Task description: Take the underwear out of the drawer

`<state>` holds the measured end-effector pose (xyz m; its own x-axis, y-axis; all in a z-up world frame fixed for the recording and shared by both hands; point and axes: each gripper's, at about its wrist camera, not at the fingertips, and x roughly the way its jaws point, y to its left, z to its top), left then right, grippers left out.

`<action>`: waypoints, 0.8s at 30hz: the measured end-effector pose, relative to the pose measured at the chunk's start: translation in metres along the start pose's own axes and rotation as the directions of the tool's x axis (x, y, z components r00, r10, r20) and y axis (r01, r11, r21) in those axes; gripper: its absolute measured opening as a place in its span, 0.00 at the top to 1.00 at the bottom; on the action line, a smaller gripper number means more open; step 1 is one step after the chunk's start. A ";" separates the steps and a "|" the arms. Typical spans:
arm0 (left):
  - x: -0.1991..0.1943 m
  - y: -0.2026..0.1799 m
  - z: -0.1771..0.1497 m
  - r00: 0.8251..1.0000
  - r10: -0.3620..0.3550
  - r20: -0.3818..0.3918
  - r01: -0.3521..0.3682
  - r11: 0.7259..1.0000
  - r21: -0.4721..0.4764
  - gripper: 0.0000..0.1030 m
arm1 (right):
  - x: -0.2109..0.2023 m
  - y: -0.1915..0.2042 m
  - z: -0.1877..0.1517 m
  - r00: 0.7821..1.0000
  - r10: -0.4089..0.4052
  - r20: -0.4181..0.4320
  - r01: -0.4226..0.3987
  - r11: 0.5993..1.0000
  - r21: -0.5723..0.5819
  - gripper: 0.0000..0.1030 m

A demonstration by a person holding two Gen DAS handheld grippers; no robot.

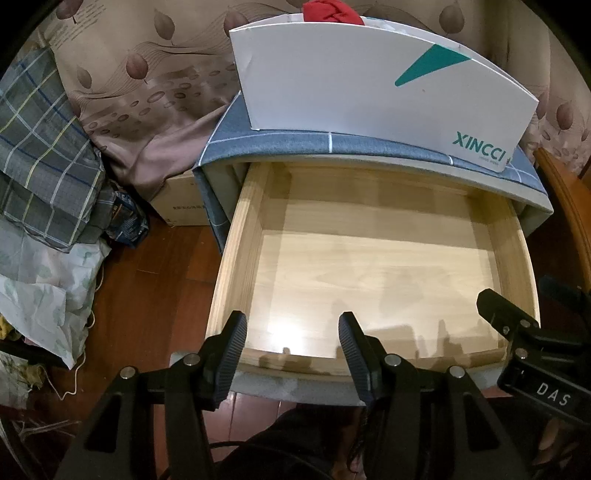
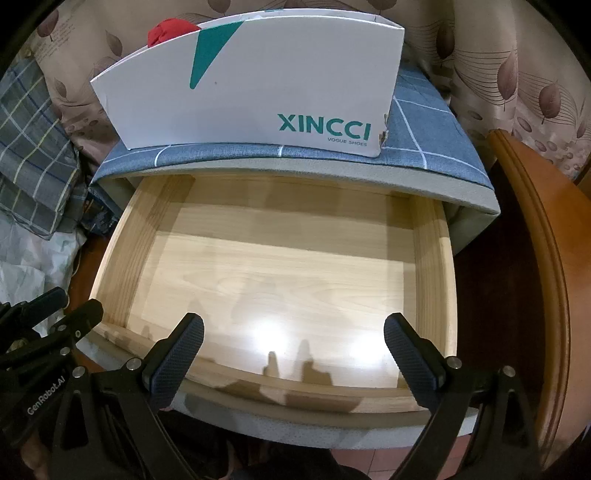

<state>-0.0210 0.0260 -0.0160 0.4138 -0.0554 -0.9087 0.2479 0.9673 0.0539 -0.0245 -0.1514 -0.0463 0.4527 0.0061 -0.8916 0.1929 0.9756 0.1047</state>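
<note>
The light wooden drawer (image 1: pixel 369 258) (image 2: pixel 277 266) stands pulled out of a small cabinet, and its bare floor holds nothing. A red garment (image 1: pixel 330 11) (image 2: pixel 170 31) shows over the rim of a white shoe box (image 1: pixel 369 81) (image 2: pixel 251 85) on the cabinet's blue checked top. My left gripper (image 1: pixel 293 325) hovers open above the drawer's front rim with nothing between its fingers. My right gripper (image 2: pixel 293 328) hangs open and wider over the same front rim, also with nothing in it. Each gripper shows at the edge of the other's view.
A pile of checked and printed fabrics (image 1: pixel 44 166) lies on the wooden floor at the left beside a cardboard box (image 1: pixel 177 199). A leaf-patterned curtain (image 1: pixel 129 74) hangs behind. A curved brown wooden furniture edge (image 2: pixel 535 258) stands close at the right.
</note>
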 end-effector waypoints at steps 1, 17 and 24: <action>0.000 0.000 0.000 1.000 -0.001 0.000 0.001 1.000 0.000 0.49 | 0.000 0.000 0.000 1.000 -0.001 -0.001 0.001 1.000 -0.002 0.06; 0.000 -0.002 -0.005 1.000 0.013 0.003 -0.014 1.000 0.025 0.49 | 0.001 0.002 -0.001 1.000 -0.004 -0.002 0.004 1.000 -0.008 0.06; -0.001 -0.003 -0.006 1.000 0.013 0.002 -0.013 0.999 0.033 0.49 | 0.002 0.002 -0.001 1.000 -0.003 -0.004 0.003 1.000 -0.013 0.06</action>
<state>-0.0272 0.0247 -0.0174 0.4191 -0.0430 -0.9069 0.2712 0.9592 0.0798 -0.0245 -0.1490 -0.0482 0.4488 0.0042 -0.8936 0.1829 0.9784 0.0965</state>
